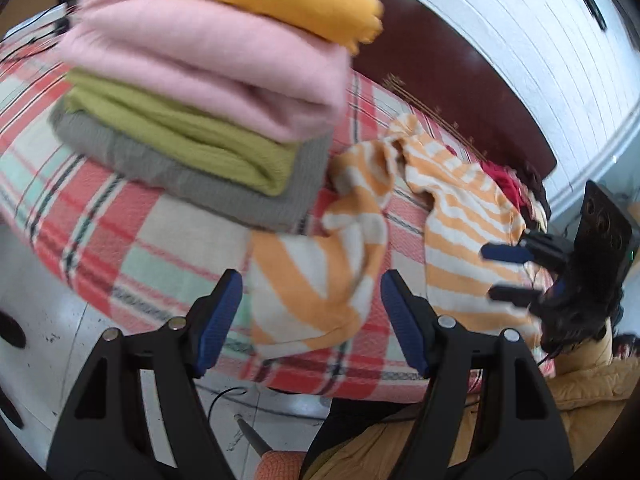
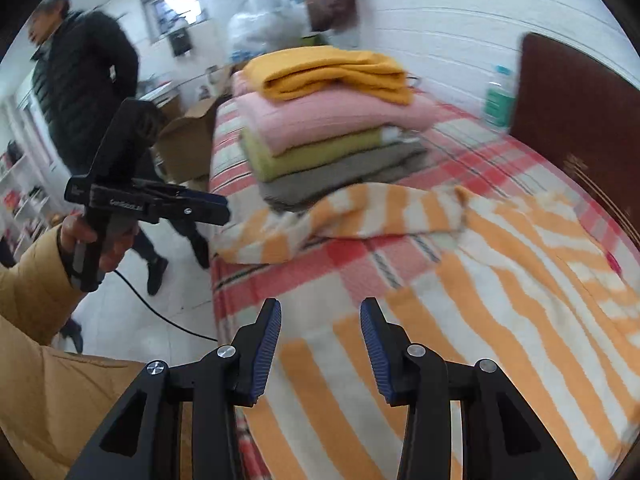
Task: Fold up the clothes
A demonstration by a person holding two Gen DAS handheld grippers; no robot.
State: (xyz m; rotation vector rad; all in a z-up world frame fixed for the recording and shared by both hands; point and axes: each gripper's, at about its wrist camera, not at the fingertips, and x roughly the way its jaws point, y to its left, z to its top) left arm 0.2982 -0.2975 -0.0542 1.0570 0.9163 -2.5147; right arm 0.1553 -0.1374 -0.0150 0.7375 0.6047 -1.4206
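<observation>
Four folded garments are sitting stacked (image 2: 328, 128) on the plaid bed (image 2: 352, 256): yellow, pink, green, grey. One orange-striped garment (image 2: 500, 280) is lying crumpled just beside the stack, motion-blurred. Two hand-held grippers are hanging spread and empty near the stack: the left hand-held gripper (image 1: 310, 320), the right hand-held gripper (image 2: 320, 352). One bystander (image 2: 88, 92) is standing beyond the bed, partly hidden.

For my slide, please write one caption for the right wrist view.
Open right gripper above a striped garment on the bed, beside four stacked folded clothes.
</observation>
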